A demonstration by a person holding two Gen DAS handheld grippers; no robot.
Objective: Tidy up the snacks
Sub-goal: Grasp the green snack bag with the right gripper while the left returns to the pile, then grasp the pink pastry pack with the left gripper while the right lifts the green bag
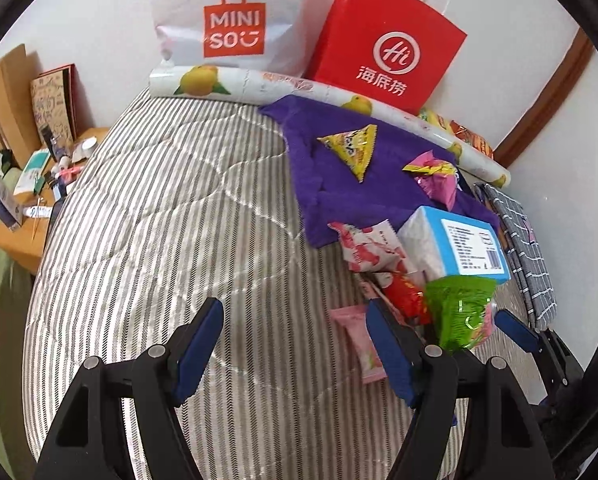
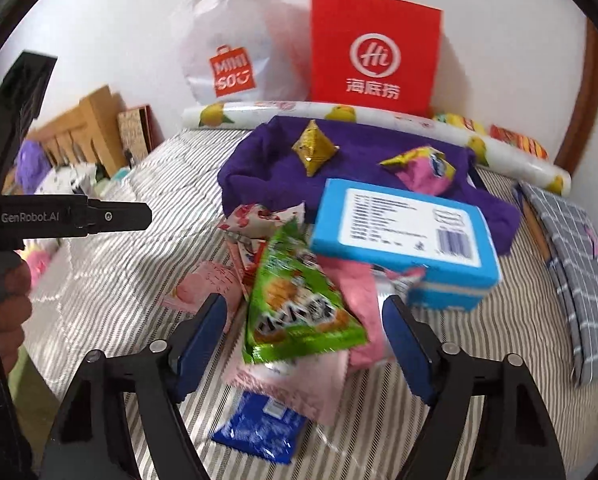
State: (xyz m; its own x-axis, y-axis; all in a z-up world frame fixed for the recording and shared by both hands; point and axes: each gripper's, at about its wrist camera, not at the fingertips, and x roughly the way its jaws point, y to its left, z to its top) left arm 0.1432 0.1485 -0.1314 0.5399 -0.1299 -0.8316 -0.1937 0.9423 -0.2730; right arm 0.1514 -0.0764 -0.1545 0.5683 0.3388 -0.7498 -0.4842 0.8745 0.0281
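The green snack packet [image 2: 299, 300] lies atop the heap of snacks on the striped quilt [image 2: 111, 280], dead ahead at twelve o'clock of my right gripper [image 2: 303, 344], its long axis running from eleven o'clock down to five, slantwise between my jaws. Those jaws stand apart on either side of it, pads not yet pressing. My left gripper [image 1: 295, 344], also agape and empty, sees the packet off at two o'clock, so my right is nearer.

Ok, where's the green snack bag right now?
In the right wrist view the green snack bag lies between the open right gripper fingers, atop pink packets, just left of the blue box.
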